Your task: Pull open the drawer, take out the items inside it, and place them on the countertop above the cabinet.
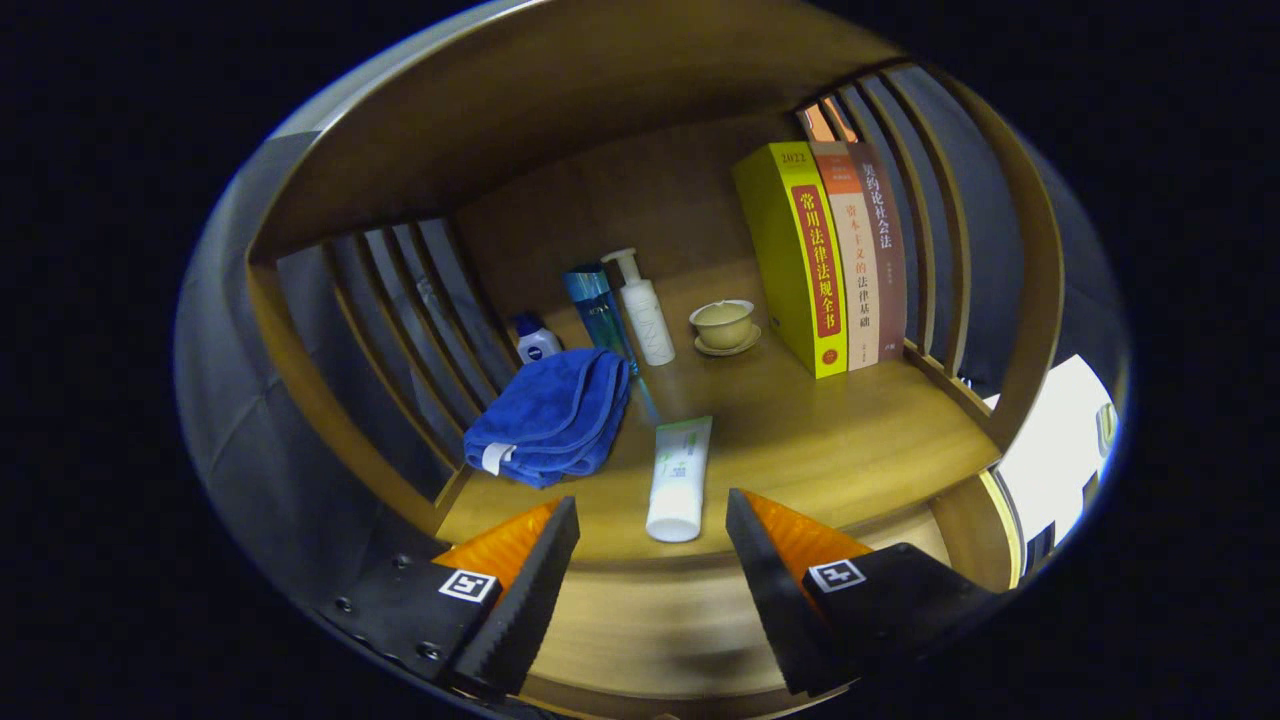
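Hovering in front of the wooden shelf, the gripper [652, 560] has its fingers spread wide and holds nothing. White tube [679, 478] lies flat on the countertop [850, 440] just ahead of the fingers, at 12 o'clock from the gap, cap end nearest, not touching either finger.

Blue towel [552, 415] is folded in a heap at 10 o'clock from the tube, just beside it, white tag facing the gripper. Behind the towel, at its 12 o'clock, a small bottle [537, 340] stands against the slatted side wall [430, 310]. Blue bottle [598, 315] stands upright at the towel's 1 o'clock, touching or nearly touching the towel edge; cannot tell which. Pump bottle [645, 310] is upright just beside the blue bottle, on its 3 o'clock side.

Cup [722, 322] sits on a saucer [728, 346] at 1 o'clock from the tube, well beyond it, between pump bottle and books. Three books [830, 260] stand upright together at 2 o'clock, spines out, yellow one nearest the cup, outer one near the right slats [925, 210].

Drawer front: cannot pick it out below the countertop edge.
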The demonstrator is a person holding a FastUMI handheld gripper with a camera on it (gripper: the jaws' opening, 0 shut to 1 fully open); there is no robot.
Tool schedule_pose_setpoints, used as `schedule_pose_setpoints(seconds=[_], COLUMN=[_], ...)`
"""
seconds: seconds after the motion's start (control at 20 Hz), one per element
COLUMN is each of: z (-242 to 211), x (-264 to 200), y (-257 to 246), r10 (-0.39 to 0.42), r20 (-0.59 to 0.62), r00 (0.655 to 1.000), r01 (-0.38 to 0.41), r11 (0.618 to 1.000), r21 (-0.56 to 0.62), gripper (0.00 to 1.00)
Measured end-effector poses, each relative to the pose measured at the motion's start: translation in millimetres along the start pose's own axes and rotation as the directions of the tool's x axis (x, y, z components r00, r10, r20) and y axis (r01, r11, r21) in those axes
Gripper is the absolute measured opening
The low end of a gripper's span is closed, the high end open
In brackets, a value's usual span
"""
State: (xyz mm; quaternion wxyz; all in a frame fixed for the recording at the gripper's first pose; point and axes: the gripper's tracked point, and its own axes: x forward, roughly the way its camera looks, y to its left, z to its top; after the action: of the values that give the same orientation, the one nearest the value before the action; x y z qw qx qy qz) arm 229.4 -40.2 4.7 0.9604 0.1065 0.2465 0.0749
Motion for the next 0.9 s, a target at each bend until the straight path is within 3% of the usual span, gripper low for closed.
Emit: schedule_pose_setpoints(seconds=[0.45,0.9], z=[-30,-111], x=[-63,-105], y=[6,0], r10=[0.001,-0.03], r20=[0.096,0.093], r00=[0.995,0.995], r01=[0.003,0.032], r11=[0.999,0.999], r21=[-0.036,-0.021], gripper=[0.98,0.98])
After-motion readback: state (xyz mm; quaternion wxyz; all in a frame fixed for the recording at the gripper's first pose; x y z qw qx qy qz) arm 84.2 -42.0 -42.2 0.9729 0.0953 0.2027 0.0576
